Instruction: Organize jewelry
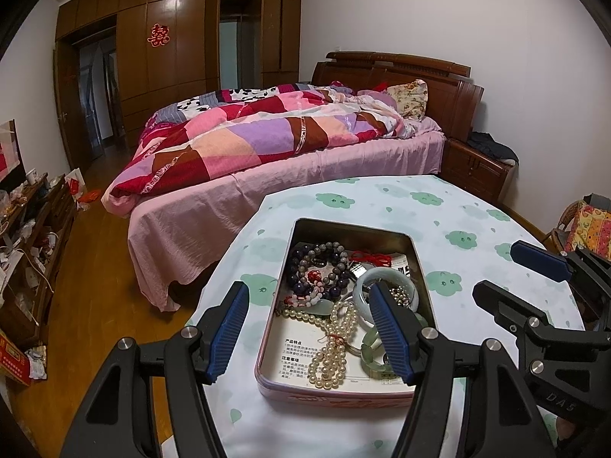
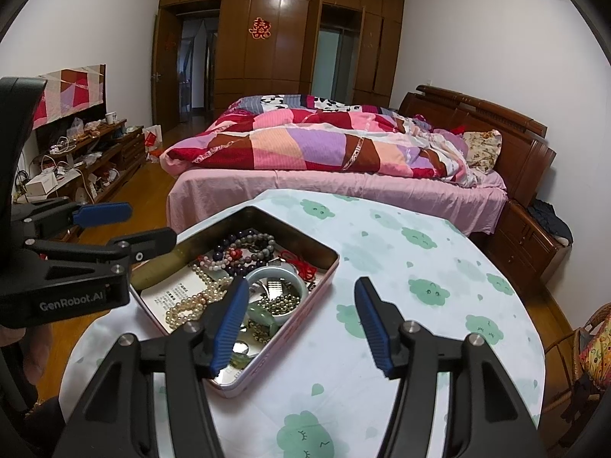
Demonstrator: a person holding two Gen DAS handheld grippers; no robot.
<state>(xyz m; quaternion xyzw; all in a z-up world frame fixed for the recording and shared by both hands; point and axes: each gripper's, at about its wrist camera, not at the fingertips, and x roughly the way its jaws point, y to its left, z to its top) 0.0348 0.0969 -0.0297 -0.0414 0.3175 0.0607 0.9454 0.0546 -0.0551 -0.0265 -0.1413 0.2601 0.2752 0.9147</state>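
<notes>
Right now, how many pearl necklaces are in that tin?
1. The pearl necklace lies bunched in the tin, on the printed paper, beside the pale bangle. Others may hide under the beads.

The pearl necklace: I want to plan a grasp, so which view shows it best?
The left wrist view: the pearl necklace lies in full sight between the open fingers. In the right wrist view a finger of the right hand-held gripper covers part.

One tin sits at lower centre of the frame on one bench. In it lie one pearl strand, two pale bangles, and several dark bead bracelets, too tangled to count.
</notes>
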